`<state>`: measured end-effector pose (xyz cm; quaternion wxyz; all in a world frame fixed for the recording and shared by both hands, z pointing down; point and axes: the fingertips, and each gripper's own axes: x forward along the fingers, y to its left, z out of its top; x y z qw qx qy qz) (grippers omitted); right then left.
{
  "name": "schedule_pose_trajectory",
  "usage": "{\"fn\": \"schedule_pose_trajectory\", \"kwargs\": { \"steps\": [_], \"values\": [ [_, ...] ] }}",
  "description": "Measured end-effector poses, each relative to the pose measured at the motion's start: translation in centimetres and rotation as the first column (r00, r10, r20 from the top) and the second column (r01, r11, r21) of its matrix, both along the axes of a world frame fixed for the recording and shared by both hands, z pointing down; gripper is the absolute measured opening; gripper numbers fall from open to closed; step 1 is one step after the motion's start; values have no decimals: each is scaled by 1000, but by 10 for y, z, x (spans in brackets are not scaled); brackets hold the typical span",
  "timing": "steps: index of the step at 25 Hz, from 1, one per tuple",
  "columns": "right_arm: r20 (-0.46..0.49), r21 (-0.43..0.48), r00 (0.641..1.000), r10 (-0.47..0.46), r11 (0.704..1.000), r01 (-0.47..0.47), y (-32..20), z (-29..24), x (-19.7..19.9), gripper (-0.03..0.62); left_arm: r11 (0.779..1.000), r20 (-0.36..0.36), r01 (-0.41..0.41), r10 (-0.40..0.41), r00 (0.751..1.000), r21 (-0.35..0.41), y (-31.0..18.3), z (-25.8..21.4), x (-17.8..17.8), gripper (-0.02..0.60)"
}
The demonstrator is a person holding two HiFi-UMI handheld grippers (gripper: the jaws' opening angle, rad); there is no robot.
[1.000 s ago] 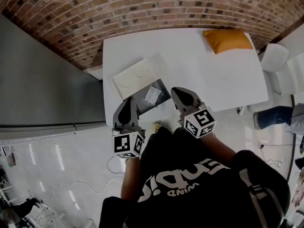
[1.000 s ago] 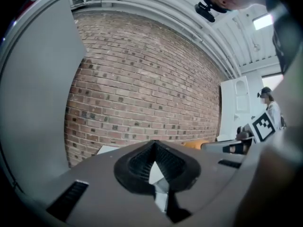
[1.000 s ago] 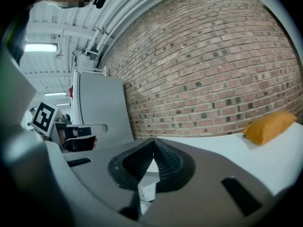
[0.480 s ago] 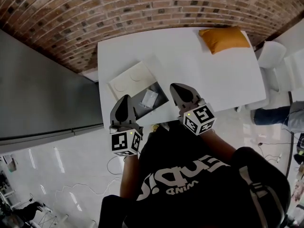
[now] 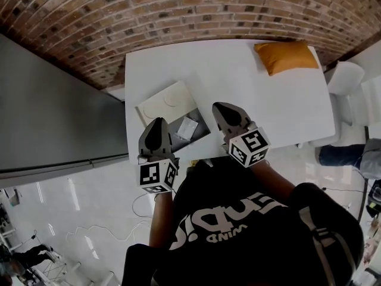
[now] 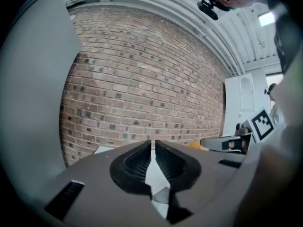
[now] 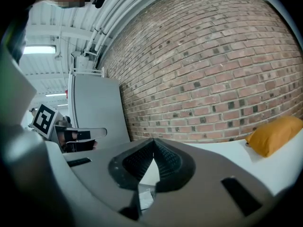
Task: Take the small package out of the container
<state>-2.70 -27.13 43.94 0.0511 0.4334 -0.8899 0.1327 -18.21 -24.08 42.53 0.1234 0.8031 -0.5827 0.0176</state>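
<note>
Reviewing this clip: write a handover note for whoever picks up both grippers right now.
Left gripper: shut, empty, at the container's left side.
Right gripper: shut, empty, at the container's right side.
Things: the small pale package lies inside the open dark grey container on the white table. A white square lid lies beside it.
Done: nothing; the package is not yet out.
Left: open a gripper, reach in, grasp the package, lift it out.

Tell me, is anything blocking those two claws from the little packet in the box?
Nothing visible. The container is open on top, the small package lies exposed inside, and the cream panel lies beside it, not over it. The shut left gripper and right gripper flank it.
</note>
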Motion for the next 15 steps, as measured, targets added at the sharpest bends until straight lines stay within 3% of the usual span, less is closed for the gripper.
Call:
{"fn": "schedule_pose_trajectory", "kwargs": {
  "steps": [10,15],
  "values": [
    [18,12,1000,-23,1000,23,-19,-1,5,-2,999,6,-7,7,1000,-45,-17,14,13,134],
    [20,12,999,-32,999,32,-23,0,12,-2,999,17,-2,3,1000,-51,-23,14,19,144]
  ]
}}
